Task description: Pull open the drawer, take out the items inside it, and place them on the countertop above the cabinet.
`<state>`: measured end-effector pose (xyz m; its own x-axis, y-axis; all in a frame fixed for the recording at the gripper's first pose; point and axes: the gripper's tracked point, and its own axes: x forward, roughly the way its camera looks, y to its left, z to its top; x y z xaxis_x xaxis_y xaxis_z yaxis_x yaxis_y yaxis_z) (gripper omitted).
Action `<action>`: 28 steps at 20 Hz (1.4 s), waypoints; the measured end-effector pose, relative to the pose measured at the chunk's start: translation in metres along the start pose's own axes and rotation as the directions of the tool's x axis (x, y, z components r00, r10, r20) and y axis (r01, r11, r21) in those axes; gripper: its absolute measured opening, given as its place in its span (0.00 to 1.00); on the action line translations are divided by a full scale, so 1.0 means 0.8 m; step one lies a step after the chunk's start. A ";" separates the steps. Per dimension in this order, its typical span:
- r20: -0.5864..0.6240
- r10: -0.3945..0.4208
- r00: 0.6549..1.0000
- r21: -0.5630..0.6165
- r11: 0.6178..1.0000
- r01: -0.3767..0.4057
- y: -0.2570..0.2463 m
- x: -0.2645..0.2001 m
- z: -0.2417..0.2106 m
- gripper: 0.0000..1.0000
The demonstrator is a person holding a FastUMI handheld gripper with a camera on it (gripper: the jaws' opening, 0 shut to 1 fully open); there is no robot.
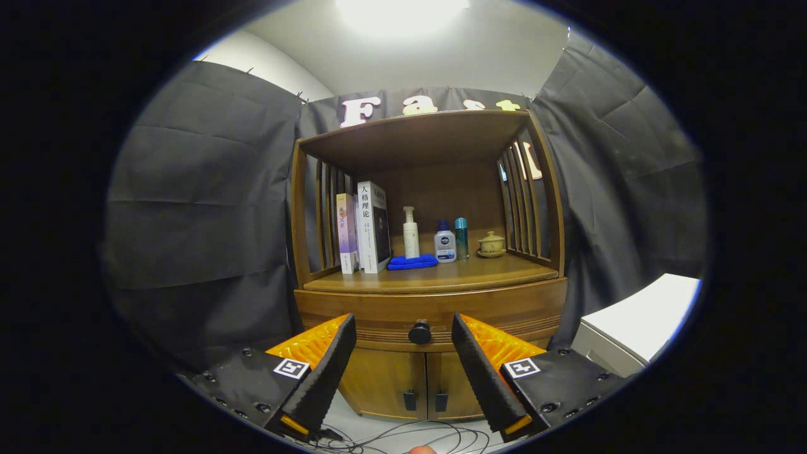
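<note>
Closed wooden drawer (431, 315) with round black knob (419, 332) sits under the cabinet's countertop (435, 275) front edge; the gripper (403, 343) gapes wide, empty, fingers flanking the knob.

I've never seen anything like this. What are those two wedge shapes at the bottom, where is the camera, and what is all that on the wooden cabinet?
The wedges are the two fingers of a hand-held gripper; the camera rides on it, looking forward. The fingers stand open, holding nothing, with the round dark drawer knob between them, beyond the tips. The drawer is shut. On the wooden countertop stand two books, a white pump bottle, a folded blue cloth, a white-and-blue bottle, a slim teal bottle and a small lidded cup.
</note>
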<state>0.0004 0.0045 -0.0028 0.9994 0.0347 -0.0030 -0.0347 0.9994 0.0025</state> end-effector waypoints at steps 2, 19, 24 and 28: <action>0.016 -0.010 1.000 -0.013 1.000 0.011 -0.006 0.006 0.004 0.96; -0.199 -0.059 0.978 -0.026 0.998 0.054 -0.016 0.167 -0.095 0.94; -0.251 -0.043 0.967 -0.014 0.999 0.041 -0.014 0.198 -0.127 0.86; -0.270 -0.075 0.960 -0.004 0.997 0.077 -0.026 0.208 -0.146 0.75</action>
<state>0.1673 -0.0099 -0.1198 0.9611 -0.0413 -0.2731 0.0425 0.9991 -0.0014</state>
